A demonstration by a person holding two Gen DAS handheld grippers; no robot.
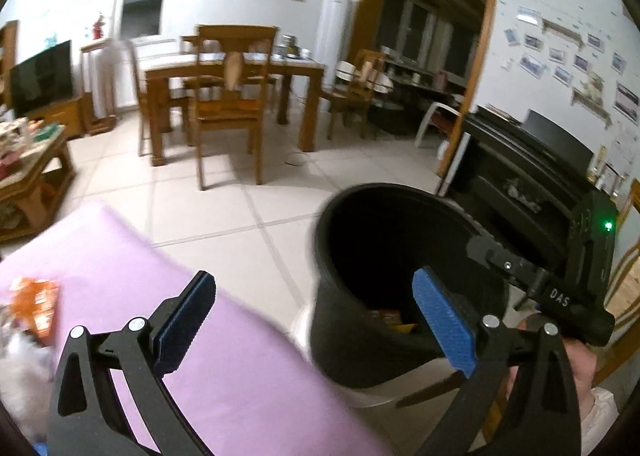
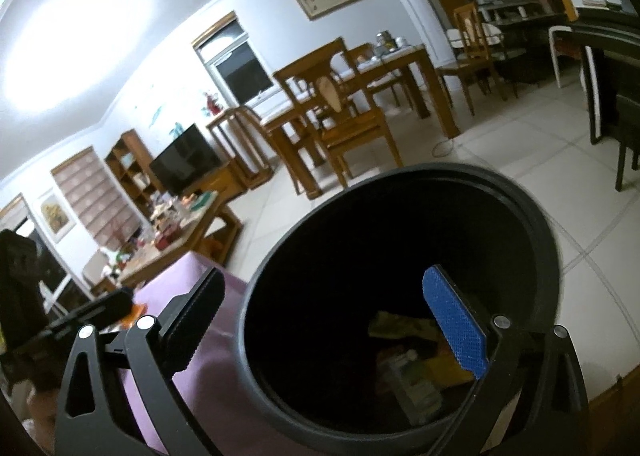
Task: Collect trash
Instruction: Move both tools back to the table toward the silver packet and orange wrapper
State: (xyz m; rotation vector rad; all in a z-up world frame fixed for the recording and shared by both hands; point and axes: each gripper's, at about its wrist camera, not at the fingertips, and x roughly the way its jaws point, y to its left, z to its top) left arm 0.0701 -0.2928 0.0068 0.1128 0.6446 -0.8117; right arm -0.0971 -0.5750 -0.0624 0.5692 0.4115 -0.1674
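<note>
Between the right gripper's wide, empty jaws sat the round black bin, wrappers inside. Left gripper also wide; orange wrapper lay left on smooth pink cloth.

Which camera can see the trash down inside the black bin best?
The right wrist view. It looks straight down into the black bin, so the wrappers at the bottom show clearly. The left wrist view sees the bin from the side, with only a small yellow scrap peeking out.

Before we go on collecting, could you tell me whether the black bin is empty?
Not empty: the black bin holds wrappers at its bottom.
</note>
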